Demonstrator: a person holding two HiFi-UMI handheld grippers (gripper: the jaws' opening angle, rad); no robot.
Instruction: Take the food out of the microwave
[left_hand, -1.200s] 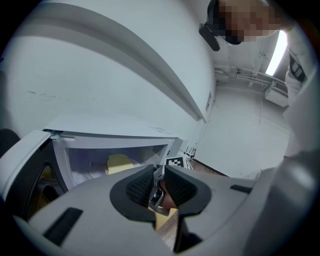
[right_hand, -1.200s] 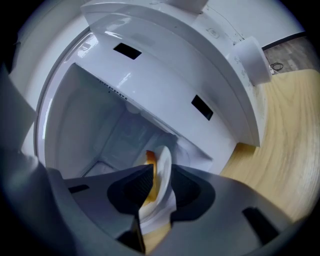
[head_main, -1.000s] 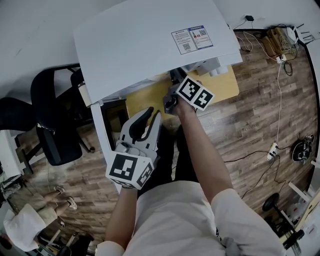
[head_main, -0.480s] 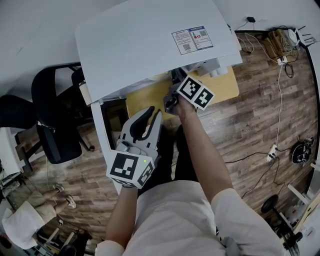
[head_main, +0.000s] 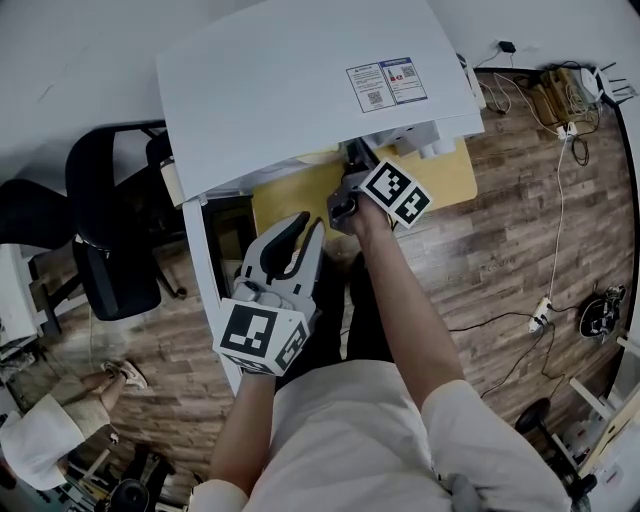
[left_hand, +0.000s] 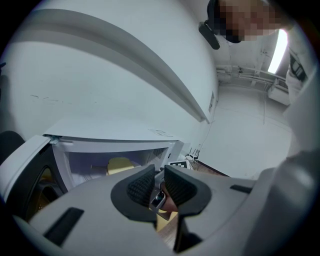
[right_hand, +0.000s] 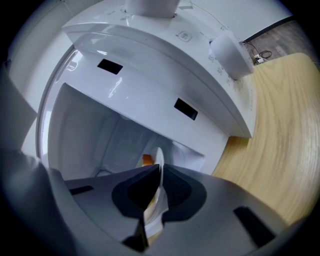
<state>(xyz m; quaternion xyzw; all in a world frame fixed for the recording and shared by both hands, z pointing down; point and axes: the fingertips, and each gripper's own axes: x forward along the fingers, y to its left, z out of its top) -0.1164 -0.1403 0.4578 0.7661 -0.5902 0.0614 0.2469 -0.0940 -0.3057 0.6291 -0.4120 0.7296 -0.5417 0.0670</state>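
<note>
The white microwave (head_main: 300, 90) stands on a wooden table (head_main: 290, 195) with its door (head_main: 195, 260) swung open to the left. My right gripper (head_main: 352, 162) reaches into the cavity, its tips hidden under the microwave's top. In the right gripper view its jaws have just been closing, and my right gripper (right_hand: 159, 182) is shut on the rim of a white plate (right_hand: 158, 159). Orange food (right_hand: 146, 160) shows beyond the rim. My left gripper (head_main: 305, 226) hovers in front of the open door. In the left gripper view my left gripper (left_hand: 159, 175) is shut with nothing between its pads.
The microwave's inner walls (right_hand: 100, 135) enclose the plate closely. The door (left_hand: 25, 170) stands just left of my left gripper. A black office chair (head_main: 110, 230) is on the left. Cables and a power strip (head_main: 545, 300) lie on the wooden floor at the right.
The right gripper's marker cube has rolled slightly. Both hands keep their places. The person at the lower left has shifted.
</note>
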